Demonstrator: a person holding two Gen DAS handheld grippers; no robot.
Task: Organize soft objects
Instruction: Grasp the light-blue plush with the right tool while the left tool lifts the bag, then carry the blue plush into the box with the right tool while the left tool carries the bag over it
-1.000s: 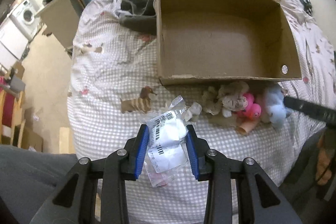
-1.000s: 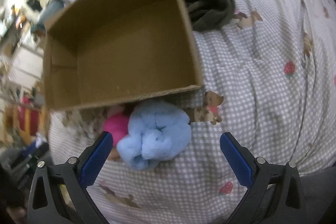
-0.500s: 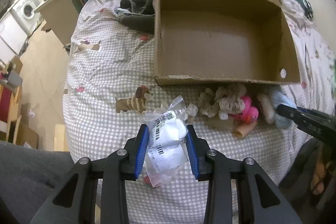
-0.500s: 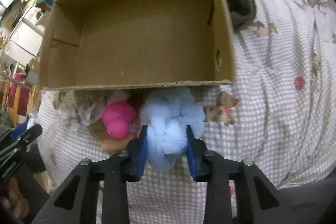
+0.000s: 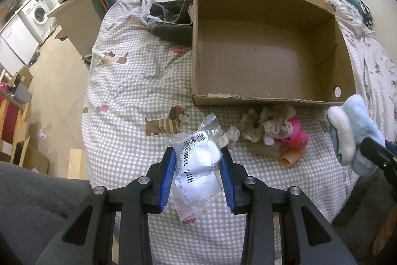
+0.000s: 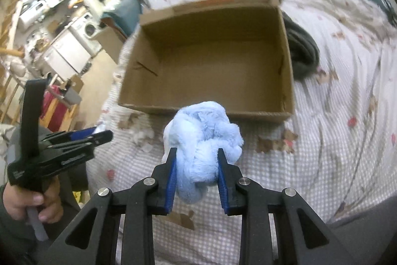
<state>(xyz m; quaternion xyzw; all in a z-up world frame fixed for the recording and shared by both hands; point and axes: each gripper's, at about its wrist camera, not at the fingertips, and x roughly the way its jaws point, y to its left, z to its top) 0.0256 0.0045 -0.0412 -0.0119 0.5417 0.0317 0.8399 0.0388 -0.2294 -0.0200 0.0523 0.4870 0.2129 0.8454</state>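
Bedspread (image 5: pixel 139 81) gingham, cardboard box (image 5: pixel 268 61) on it, washing machine (image 5: pixel 39 14) beyond, left tool (image 5: pixel 196 171) clamping bagged item (image 5: pixel 198 163), right tool (image 6: pixel 197 171) clamping blue plush (image 6: pixel 203 138).

Bed (image 5: pixel 139 81), checked dog-print cover: cardboard box (image 5: pixel 268 46), grey garment (image 5: pixel 171 24), pink plush (image 5: pixel 295 135), lace scrunchies (image 5: pixel 270 126).

The right tool (image 6: pixel 197 167) grips a blue plush toy (image 6: pixel 202 138) before an open cardboard box (image 6: pixel 213 61).

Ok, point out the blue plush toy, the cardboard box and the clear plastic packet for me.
blue plush toy (image 6: pixel 203 138): right wrist view, fluffy middle above the pads.
cardboard box (image 5: pixel 248 61): left wrist view, bare inner floor.
clear plastic packet (image 5: pixel 198 160): left wrist view, white contents beside the barcode label.
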